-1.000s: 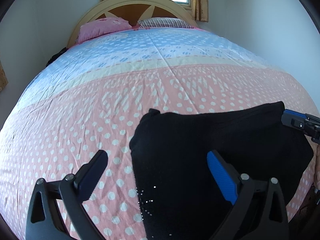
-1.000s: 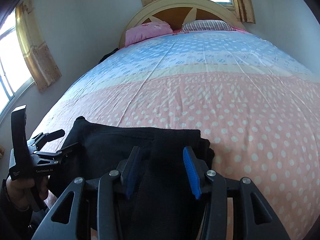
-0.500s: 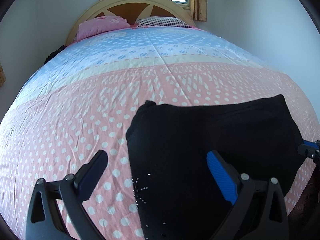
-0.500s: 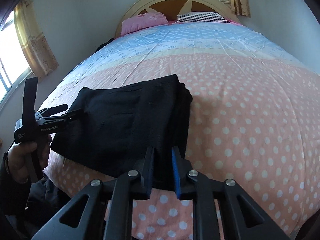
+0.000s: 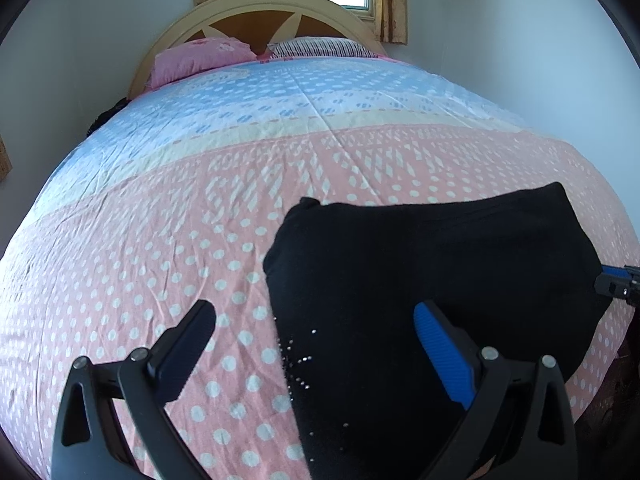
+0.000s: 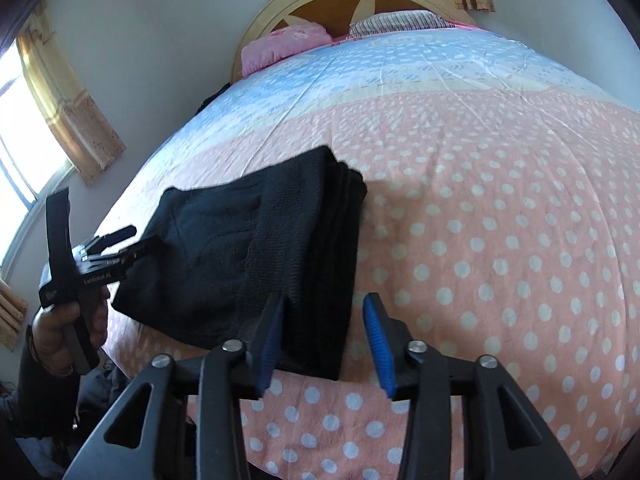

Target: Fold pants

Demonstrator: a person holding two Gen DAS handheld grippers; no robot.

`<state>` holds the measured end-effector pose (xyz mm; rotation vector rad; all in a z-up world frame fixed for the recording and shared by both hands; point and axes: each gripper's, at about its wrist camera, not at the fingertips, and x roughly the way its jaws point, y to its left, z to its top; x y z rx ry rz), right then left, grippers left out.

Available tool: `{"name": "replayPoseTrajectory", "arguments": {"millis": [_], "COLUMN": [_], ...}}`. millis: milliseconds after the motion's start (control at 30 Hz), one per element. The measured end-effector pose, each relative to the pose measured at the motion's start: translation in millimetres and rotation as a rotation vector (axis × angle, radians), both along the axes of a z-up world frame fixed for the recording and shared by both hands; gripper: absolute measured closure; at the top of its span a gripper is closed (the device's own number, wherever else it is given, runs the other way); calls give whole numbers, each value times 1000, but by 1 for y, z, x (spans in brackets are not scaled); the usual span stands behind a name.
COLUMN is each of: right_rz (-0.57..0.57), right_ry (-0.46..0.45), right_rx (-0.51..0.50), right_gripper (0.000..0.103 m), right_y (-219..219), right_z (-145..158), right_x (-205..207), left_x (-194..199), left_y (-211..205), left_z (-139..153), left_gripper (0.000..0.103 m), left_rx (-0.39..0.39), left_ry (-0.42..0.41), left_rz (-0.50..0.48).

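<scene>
Item 1 – right gripper (image 6: 324,336), black two-finger tool w/ blue ribbed pads (image 6: 376,340). Jaws apart, just been opening; nothing pinched. Near corner of cloth lies between/under the pads, pads not pressing it. Frame base cut off at bottom edge of right wrist view.

Item 2 – left gripper (image 5: 316,344), same black build, one blue ribbed pad (image 5: 438,354), other finger (image 5: 188,336) shows dark side only. Jaws spread wide, holding nothing; hangs over left edge of cloth. In right wrist view it shows from the side (image 6: 116,244), held by a person's hand (image 6: 68,328), dark sleeve below. White lettering on its body, approx. "GenRobot.AI", small, partly blurred.

Item 3 – folded black knit pants (image 6: 260,260), layered stack, flat on the bed near its foot-end edge, left-of-centre in right wrist view. Tiny shiny studs (image 5: 300,364) on left portion. Lower end cut off by frame in left wrist view.

Item 4 – pink bedsheet w/ white polka dots (image 6: 500,260), pale blue band (image 5: 280,108) toward the head.

Item 5 – pink pillow (image 5: 200,58); striped pillow (image 5: 324,46), partly hidden behind sheet ridge.

Item 6 – cream arched wooden headboard (image 5: 276,14); yellow curtains (image 6: 68,92); windows overexposed. Dark object at bed's left side (image 6: 212,98), can't identify.
</scene>
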<state>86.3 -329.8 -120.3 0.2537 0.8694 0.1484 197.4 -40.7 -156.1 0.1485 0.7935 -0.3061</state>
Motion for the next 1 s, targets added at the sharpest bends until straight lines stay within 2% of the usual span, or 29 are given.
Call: {"name": "replayPoseTrajectory", "arguments": {"millis": [67,133,167,400,600,800,900,1000], "right_rz": [-19,-37,-46,-128,-106,-57,-18,-24], "right_ry": [-19,-24,-26,-7,24,41,52,57], "right_rx": [15,37,49,88,121,148,154,158], "right_gripper": [55,40,39,39,39,39,45,50], "right_y": [-4,-10,-13,-25,-26,-20,-12,-11], "right_z": [4,6,6,0,-10,-12,-16,-21], "right_x": [2,6,9,34,49,47,45,45], "left_x": [-1,2,4,14,22,25,26,27], "left_y": [6,12,14,24,31,21,18,15], "left_z": [1,-1,-1,-16,-24,-25,-25,-25], "left_gripper": [0,0,0,0,0,0,0,0], "left_rx": [-11,-32,-44,-124,-211,-191,-181,-168], "left_ry": [-3,5,13,79,142,143,142,141], "left_rz": [5,16,19,27,25,-20,-31,-44]}}
